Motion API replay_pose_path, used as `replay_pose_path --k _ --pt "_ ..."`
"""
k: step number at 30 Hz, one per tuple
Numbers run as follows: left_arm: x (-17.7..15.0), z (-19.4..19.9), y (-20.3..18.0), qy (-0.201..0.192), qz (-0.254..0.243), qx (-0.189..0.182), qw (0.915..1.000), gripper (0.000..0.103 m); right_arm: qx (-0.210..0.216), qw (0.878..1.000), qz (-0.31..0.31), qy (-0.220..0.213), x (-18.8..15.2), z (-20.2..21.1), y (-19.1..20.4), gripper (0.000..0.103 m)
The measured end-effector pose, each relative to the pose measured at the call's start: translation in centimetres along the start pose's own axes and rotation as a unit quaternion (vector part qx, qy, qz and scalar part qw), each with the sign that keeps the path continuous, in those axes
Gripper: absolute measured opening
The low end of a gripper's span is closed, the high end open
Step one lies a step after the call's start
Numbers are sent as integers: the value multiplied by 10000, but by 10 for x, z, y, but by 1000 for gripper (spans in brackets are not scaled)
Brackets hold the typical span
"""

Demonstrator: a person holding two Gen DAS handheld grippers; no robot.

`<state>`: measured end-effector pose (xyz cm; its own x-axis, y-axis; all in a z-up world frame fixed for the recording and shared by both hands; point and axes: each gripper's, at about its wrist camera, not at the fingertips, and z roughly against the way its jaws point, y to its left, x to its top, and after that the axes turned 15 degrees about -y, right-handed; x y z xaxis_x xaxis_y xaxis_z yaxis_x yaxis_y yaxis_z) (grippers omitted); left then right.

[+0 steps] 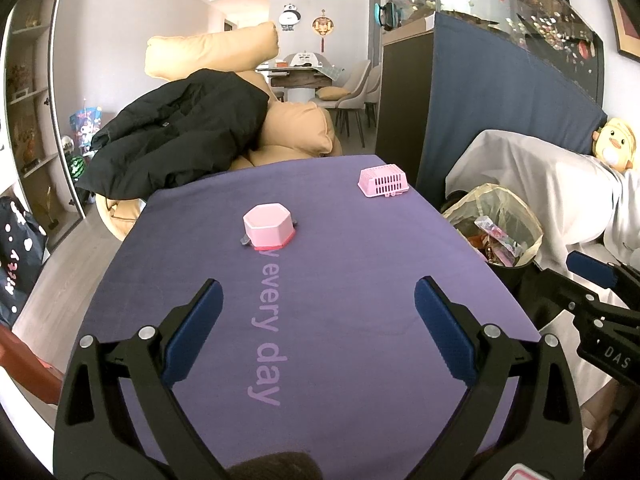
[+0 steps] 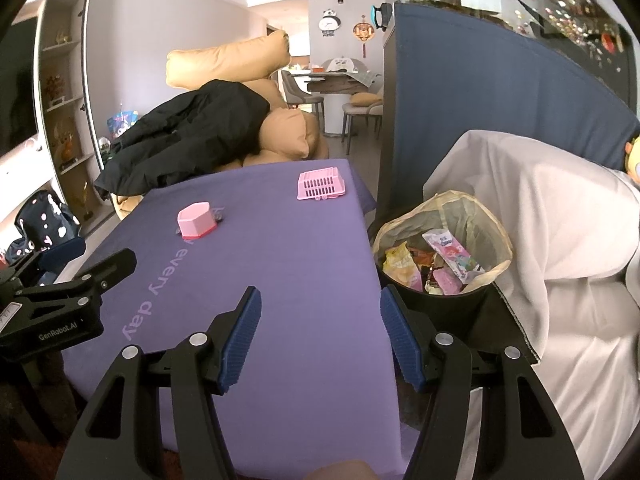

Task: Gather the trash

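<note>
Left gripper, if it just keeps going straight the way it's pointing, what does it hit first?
Likely the pink hexagonal box. The left gripper is open above bare purple cloth, aimed roughly at it; depth is unclear.

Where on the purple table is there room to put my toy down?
The purple tablecloth is bare between the pink hexagonal container and both open grippers, also left of the pink slotted basket. The lined trash bin is crowded with wrappers.

purple cloth point(image 1: 360, 280) with pale lettering; pink slotted basket point(image 1: 383, 181); pink hexagonal box point(image 1: 267, 229).
</note>
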<state>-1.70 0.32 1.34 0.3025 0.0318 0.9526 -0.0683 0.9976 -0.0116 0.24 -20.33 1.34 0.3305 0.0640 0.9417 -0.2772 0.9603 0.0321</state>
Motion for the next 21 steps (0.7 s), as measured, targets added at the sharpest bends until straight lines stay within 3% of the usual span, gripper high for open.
replay_pose_path --k 16,19,21 --pt "1 -8 1 131 74 -165 9998 92 -1 9999 29 96 0 -3 -1 59" --pt "3 -28 -3 409 -9 -547 9977 92 55 9986 -487 205 4 -12 -35 59" --pt "2 -56 -13 870 -220 -1234 9883 92 -345 9937 -1060 95 6 -15 -85 59"
